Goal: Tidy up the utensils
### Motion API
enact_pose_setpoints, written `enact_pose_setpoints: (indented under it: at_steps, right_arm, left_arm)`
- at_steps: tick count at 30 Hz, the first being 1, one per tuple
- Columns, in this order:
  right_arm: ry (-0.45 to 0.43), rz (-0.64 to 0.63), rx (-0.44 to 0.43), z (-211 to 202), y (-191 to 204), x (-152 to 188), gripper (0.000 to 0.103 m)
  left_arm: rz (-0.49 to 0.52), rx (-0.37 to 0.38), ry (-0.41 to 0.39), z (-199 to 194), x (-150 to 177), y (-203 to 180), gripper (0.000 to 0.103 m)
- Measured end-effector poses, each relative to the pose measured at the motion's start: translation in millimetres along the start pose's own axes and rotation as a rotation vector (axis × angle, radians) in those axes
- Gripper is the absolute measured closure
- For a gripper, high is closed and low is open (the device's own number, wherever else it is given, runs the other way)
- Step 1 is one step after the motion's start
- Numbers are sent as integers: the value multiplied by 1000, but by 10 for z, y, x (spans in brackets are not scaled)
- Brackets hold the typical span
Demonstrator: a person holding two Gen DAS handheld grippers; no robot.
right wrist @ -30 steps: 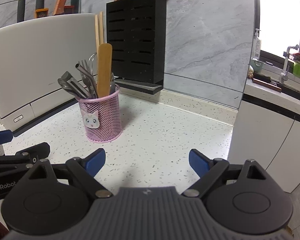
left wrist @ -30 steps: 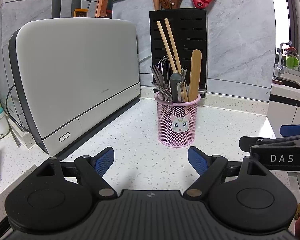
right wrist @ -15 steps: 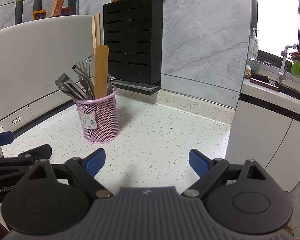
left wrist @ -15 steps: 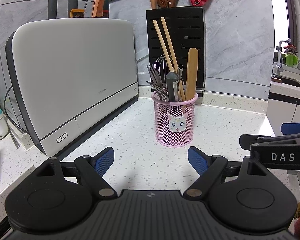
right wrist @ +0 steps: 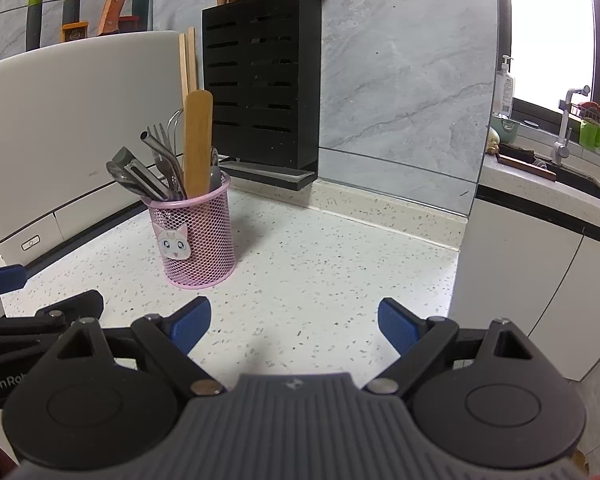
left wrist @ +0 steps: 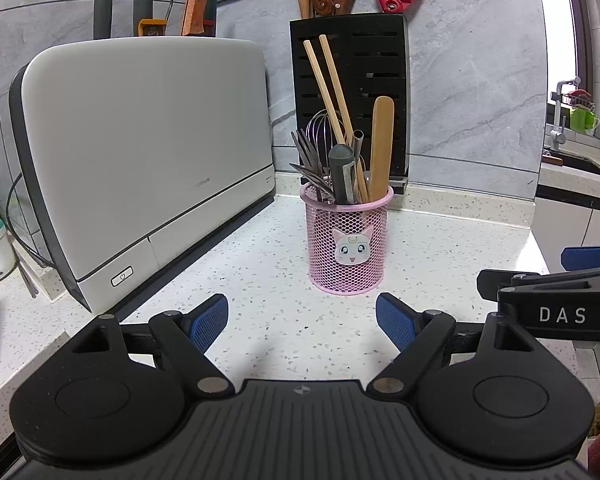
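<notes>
Utensils are standing bundled in the pink mesh cup [left wrist: 346,240], which is sitting upright on the speckled tabletop [left wrist: 260,272], just in front of the black knife block [left wrist: 380,92] and beside the white appliance [left wrist: 140,152]. Two chopsticks [left wrist: 326,84] are leaning out of the cup toward the appliance, while the wooden spatula [left wrist: 381,148] is rising nearly straight, and the forks [left wrist: 306,160], a whisk [left wrist: 320,126] and a dark-handled tool [left wrist: 342,172] are crowding the same rim, handles and heads mixed. Everything is sharing one cup, likely because it is the only holder on the tabletop.

Left tongs [left wrist: 302,322] are hovering released, jaws spread wide and holding nothing, aimed squarely at the cup from the near side. Right tongs [right wrist: 294,326] are likewise spread and empty, pointing past the cup's window side, so the cup is showing off to their left.

With all pieces already gathered in the cup, the scene is fitting either a jumble awaiting sorting or a finished collection; the pictures are not settling which.
</notes>
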State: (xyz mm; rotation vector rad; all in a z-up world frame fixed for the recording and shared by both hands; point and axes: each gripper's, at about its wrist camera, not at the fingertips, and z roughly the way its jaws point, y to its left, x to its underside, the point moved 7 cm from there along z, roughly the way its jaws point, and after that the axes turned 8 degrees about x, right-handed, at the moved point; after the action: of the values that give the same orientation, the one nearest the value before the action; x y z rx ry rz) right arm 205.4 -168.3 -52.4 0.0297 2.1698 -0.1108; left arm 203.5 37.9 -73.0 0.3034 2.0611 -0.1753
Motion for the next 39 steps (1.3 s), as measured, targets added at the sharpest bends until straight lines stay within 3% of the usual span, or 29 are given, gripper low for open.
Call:
enact_pose_setpoints:
  at_steps: [39]
  right_arm:
    - [12, 14, -1, 17, -11, 23, 14]
  left_arm:
    - [11, 1, -17, -11, -19, -39, 5]
